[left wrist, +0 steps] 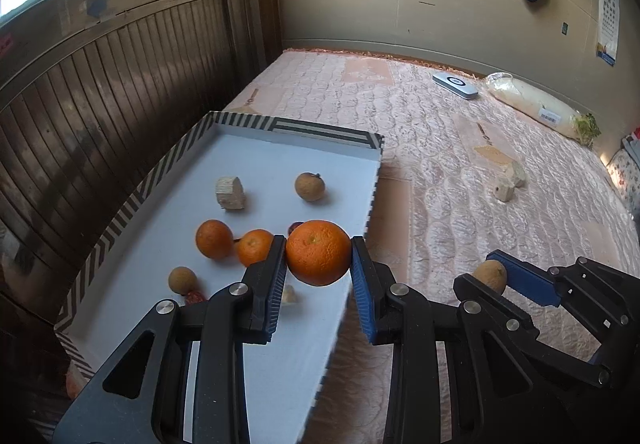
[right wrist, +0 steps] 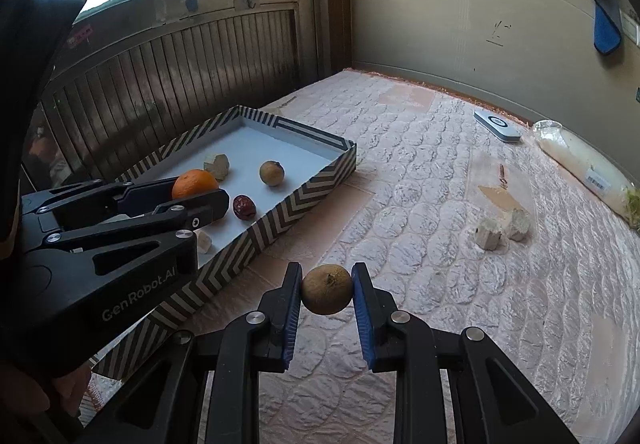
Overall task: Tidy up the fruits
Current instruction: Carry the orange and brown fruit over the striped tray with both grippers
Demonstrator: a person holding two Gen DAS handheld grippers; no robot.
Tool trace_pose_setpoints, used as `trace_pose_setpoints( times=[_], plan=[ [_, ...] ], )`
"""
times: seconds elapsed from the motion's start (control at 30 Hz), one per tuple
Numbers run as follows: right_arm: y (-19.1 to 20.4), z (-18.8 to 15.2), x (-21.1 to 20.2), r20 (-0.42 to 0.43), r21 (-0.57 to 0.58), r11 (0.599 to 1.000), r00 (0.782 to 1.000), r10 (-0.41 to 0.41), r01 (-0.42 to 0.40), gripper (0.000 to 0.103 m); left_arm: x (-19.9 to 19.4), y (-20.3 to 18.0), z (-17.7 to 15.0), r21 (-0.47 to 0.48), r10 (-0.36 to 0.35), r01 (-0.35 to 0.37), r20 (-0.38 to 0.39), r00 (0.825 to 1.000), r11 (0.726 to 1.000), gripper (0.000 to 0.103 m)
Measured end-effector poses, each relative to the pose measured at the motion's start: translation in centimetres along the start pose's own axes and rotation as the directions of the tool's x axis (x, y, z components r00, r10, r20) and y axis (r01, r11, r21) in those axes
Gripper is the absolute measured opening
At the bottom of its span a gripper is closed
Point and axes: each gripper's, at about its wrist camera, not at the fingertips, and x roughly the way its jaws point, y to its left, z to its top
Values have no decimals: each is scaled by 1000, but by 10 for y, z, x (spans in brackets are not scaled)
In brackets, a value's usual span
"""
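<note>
My left gripper (left wrist: 319,254) is shut on an orange (left wrist: 318,258) and holds it above the right edge of the striped tray (left wrist: 120,220). In the tray lie two more oranges (left wrist: 214,239) (left wrist: 256,246), two small brown fruits (left wrist: 309,186) (left wrist: 182,279), a pale chunk (left wrist: 231,192) and a red date (right wrist: 244,207). My right gripper (right wrist: 327,290) is shut on a small brown fruit (right wrist: 327,289) over the quilted mattress (right wrist: 440,204), just right of the tray (right wrist: 304,200). In the right wrist view the left gripper (right wrist: 200,196) shows at the left with its orange (right wrist: 195,183).
Two pale chunks (right wrist: 502,230) lie on the mattress to the right. A white-blue flat device (right wrist: 497,126) and a long white bag (right wrist: 580,164) rest near the far wall. A dark slatted wooden panel (left wrist: 100,92) runs along the tray's left side.
</note>
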Motion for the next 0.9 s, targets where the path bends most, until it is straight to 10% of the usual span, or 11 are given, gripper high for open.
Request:
trace_pose_setpoints(
  times=[0.9],
  plan=[
    [91, 23, 41, -68, -177, 973, 988, 141, -151, 24, 12, 105, -10, -167, 136, -142, -51, 989, 976, 31]
  ],
)
